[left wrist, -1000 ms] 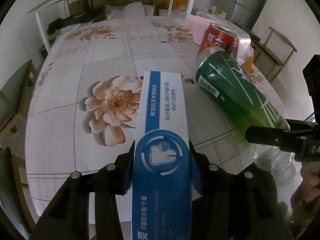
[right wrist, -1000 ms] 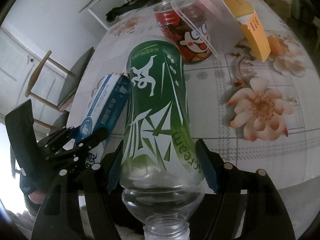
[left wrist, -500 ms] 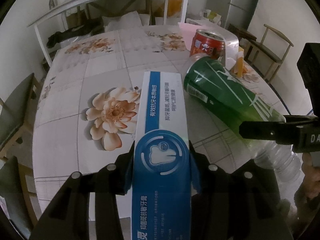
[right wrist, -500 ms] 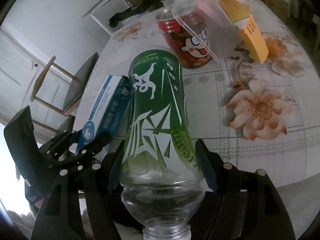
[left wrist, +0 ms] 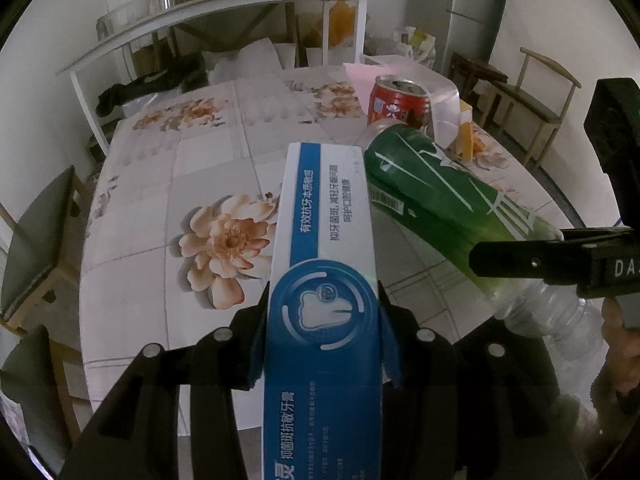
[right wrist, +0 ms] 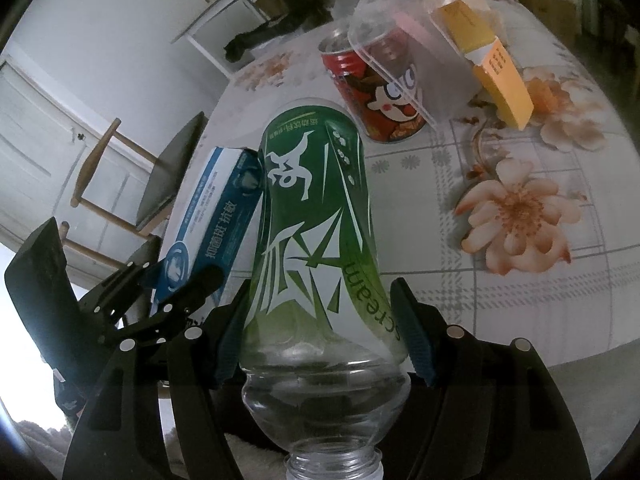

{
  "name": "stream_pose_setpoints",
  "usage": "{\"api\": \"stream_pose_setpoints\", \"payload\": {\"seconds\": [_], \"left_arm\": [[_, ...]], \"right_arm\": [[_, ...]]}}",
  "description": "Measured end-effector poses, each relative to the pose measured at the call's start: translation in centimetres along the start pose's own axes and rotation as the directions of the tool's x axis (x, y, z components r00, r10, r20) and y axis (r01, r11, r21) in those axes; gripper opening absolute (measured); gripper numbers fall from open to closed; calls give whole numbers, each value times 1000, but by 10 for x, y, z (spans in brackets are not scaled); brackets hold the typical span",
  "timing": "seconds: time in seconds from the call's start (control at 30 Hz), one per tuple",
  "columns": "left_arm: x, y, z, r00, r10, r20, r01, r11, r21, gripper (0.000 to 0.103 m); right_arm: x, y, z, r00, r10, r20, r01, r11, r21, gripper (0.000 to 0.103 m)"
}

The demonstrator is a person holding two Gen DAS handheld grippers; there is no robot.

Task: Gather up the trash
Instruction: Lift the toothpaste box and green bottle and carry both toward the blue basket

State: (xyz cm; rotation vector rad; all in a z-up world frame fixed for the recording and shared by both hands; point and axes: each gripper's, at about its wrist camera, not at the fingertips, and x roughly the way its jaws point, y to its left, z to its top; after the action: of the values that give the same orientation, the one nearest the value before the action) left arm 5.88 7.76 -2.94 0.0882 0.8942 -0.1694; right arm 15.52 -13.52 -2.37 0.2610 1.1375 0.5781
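My left gripper is shut on a blue and white toothpaste box and holds it above the near edge of the floral table. My right gripper is shut on a clear plastic bottle with a green label, neck toward the camera. The bottle lies just right of the box in the left wrist view; the box and the left gripper show left of the bottle in the right wrist view. Both items hang in the air over the table edge.
A red drink can stands on the table with a clear plastic cup leaning over it and an orange box beside it. Chairs stand around the table. A white shelf with jars is behind.
Both grippers have risen and pulled back from the table, each with its item; the table looks smaller and farther, and more of the room shows.
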Motion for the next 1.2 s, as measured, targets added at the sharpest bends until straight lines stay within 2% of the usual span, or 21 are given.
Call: {"api": "stream_pose_setpoints", "payload": {"seconds": [0.77, 1.03, 1.2], "left_arm": [[-33, -16, 14, 996, 15, 92, -19, 999, 41, 45], [-43, -40, 30, 991, -30, 134, 18, 996, 85, 45], [-44, -67, 45, 984, -95, 150, 77, 989, 123, 45]], "right_arm": [[-52, -20, -17, 995, 68, 72, -68, 998, -6, 64], [-83, -41, -25, 988, 72, 134, -76, 997, 28, 64], [-114, -62, -38, 979, 45, 198, -59, 996, 67, 64]]}}
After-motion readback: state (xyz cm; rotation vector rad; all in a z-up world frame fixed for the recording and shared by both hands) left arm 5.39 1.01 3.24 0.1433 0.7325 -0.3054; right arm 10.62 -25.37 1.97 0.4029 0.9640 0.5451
